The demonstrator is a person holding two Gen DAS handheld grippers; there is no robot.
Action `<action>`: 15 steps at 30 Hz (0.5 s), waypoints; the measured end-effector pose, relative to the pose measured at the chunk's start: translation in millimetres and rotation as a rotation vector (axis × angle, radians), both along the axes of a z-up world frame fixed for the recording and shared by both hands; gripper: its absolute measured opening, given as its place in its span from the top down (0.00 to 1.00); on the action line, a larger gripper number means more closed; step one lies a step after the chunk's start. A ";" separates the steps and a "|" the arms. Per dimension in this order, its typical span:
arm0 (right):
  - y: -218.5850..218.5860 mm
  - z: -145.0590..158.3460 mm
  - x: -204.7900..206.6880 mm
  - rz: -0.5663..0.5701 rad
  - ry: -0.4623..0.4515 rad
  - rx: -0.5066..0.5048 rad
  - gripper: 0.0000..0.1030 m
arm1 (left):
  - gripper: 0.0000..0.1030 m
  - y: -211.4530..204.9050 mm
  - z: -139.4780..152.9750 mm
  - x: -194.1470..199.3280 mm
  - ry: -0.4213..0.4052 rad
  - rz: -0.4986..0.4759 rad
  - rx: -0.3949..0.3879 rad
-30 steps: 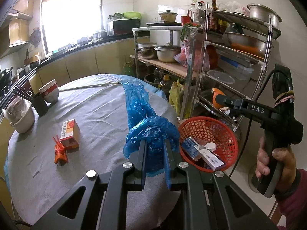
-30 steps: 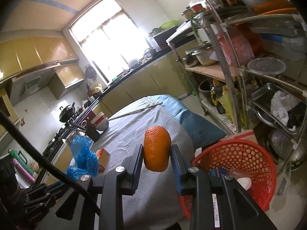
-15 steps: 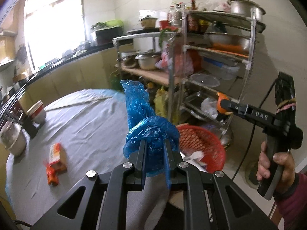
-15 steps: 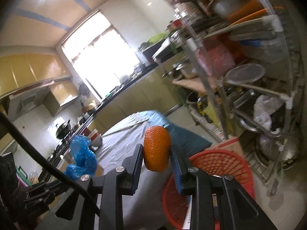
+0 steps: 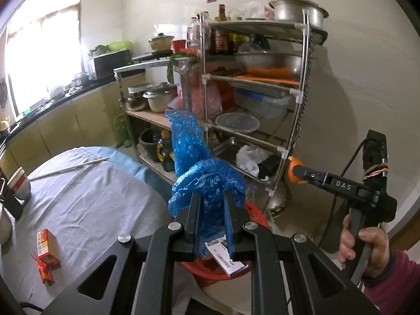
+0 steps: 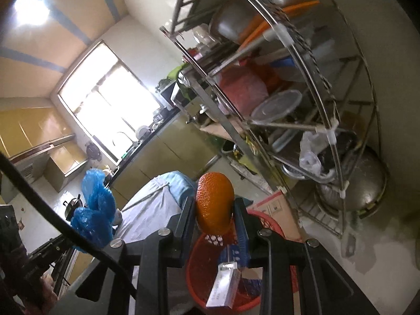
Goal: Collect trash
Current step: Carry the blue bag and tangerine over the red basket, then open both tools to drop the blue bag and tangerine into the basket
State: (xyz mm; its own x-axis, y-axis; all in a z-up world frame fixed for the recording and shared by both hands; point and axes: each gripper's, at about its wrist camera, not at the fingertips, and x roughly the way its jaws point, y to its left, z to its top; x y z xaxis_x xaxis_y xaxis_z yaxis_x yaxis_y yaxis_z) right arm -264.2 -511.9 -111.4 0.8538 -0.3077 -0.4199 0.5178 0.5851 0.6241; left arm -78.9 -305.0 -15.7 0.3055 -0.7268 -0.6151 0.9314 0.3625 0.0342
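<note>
Left gripper (image 5: 211, 204) clamps a crumpled blue plastic bag (image 5: 195, 168), feather-light and limp, best pinched at its bunched middle; right gripper (image 6: 214, 208) squeezes an orange peel (image 6: 214, 202), soft, probably crushable; both hang above the red basket (image 6: 265, 219); "DAS" shows on the right tool; box print unreadable.

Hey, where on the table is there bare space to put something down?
The gray tablecloth is bare across its middle, between the white stick at the far edge and the orange box near the left. The left rim is crowded with bowls. The red basket beside the table already holds boxes.
</note>
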 end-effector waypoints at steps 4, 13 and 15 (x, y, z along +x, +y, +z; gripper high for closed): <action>5.2 -16.1 6.8 0.035 0.023 0.040 0.70 | 0.84 -9.9 -20.8 -0.5 0.036 -0.009 0.057; 15.3 -58.2 27.8 0.103 0.076 0.152 0.70 | 0.84 -28.4 -86.8 13.3 0.161 -0.024 0.218; 16.5 -70.2 32.9 0.113 0.094 0.188 0.70 | 0.84 -32.4 -101.0 15.9 0.185 -0.031 0.250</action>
State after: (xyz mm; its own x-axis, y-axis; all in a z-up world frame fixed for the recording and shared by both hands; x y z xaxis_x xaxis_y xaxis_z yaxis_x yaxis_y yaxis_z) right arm -231.3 -495.4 -181.6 0.8329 -0.1216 -0.5399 0.5166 0.5206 0.6798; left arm -63.0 -337.4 -116.7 0.1521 -0.5535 -0.8189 0.9404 0.3359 -0.0524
